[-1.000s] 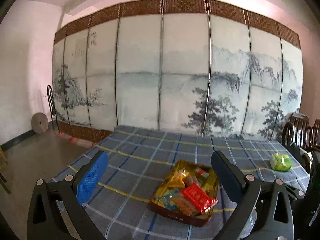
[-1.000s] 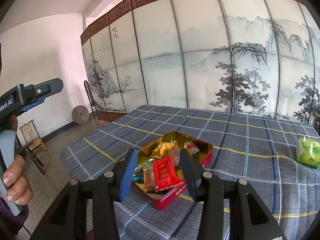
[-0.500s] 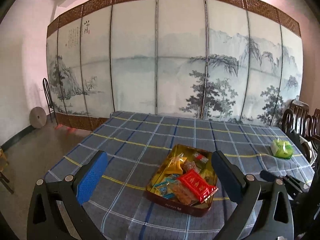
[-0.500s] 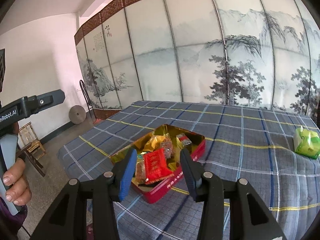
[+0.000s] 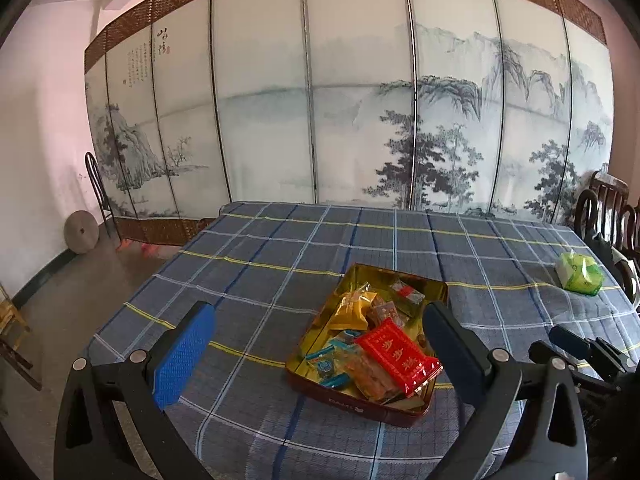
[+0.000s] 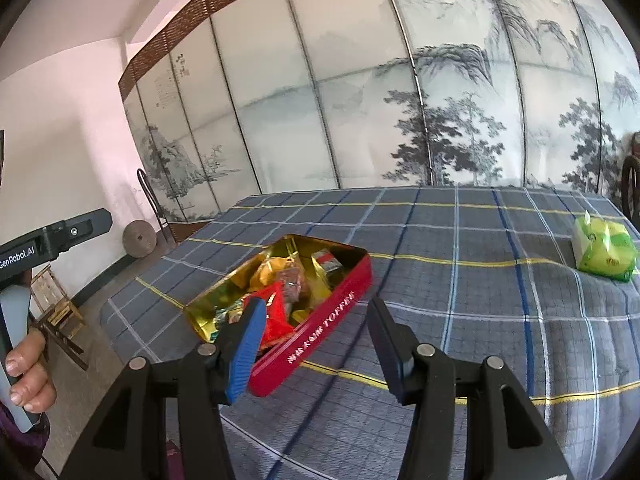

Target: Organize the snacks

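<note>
From the left wrist view, the left gripper (image 5: 316,344) stands wide apart, its blue-padded finger (image 5: 182,354) well clear to the left of the snack tin (image 5: 434,290) and its dark finger just beside the tin's right wall; nothing is held and neither pad touches anything. The tin sits on the checked tablecloth (image 5: 260,264) near the table's near edge, lid off, gold inside, filled with wrapped snacks; a red packet (image 5: 398,350) lies on top at the tin's near right corner and a yellow packet (image 5: 352,310) behind it. Left of the tin the cloth is bare out to the table's corner; behind the tin it runs bare to the painted folding screen (image 5: 352,100). A green packet (image 5: 580,272) lies far right of the tin, near wooden chairs (image 5: 608,204). The gripper tilts downward toward the tin.

From the right wrist view, the right gripper (image 6: 316,336) is partly apart and its jaws are opening; the tin's red side wall (image 6: 320,336) lies between them, and no pad presses on it that I can see. Right of the tin the cloth is bare as far as the green packet (image 6: 604,250). Left of the tin, past the table edge, a hand (image 6: 26,376) grips the other gripper's handle.
</note>
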Action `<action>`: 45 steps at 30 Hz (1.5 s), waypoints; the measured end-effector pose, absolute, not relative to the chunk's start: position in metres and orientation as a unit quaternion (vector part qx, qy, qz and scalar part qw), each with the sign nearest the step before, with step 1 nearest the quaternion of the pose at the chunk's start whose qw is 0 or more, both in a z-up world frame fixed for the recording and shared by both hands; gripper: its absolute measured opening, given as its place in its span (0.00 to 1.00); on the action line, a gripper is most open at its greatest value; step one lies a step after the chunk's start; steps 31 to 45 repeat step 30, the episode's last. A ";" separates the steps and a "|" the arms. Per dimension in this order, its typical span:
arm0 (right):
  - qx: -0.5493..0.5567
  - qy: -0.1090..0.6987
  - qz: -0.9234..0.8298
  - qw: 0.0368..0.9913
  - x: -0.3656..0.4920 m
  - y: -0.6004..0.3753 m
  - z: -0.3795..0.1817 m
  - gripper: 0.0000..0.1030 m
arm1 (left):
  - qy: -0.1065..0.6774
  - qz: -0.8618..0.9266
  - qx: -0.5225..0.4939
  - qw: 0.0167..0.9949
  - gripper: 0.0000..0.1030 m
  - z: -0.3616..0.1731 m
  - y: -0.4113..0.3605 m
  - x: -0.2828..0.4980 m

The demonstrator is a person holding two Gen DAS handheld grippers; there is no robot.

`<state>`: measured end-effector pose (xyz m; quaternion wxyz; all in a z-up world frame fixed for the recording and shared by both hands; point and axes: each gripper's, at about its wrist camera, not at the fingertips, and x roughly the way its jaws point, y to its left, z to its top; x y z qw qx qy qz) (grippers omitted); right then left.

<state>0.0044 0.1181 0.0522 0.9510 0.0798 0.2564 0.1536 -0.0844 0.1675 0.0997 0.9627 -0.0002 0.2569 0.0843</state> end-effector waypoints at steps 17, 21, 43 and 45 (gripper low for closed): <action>0.111 0.279 0.123 0.946 0.028 0.074 0.023 0.52 | 0.306 0.072 0.028 0.949 1.00 0.077 0.140 -0.043; 0.094 0.298 0.086 0.946 0.042 0.044 0.015 0.60 | 0.297 0.059 0.017 0.953 1.00 0.074 0.138 -0.037; 0.077 0.436 -0.046 0.895 0.108 -0.078 -0.035 0.61 | 0.315 0.078 0.031 0.945 1.00 0.071 0.136 -0.026; 0.077 0.436 -0.046 0.895 0.108 -0.078 -0.035 0.61 | 0.315 0.078 0.031 0.945 1.00 0.071 0.136 -0.026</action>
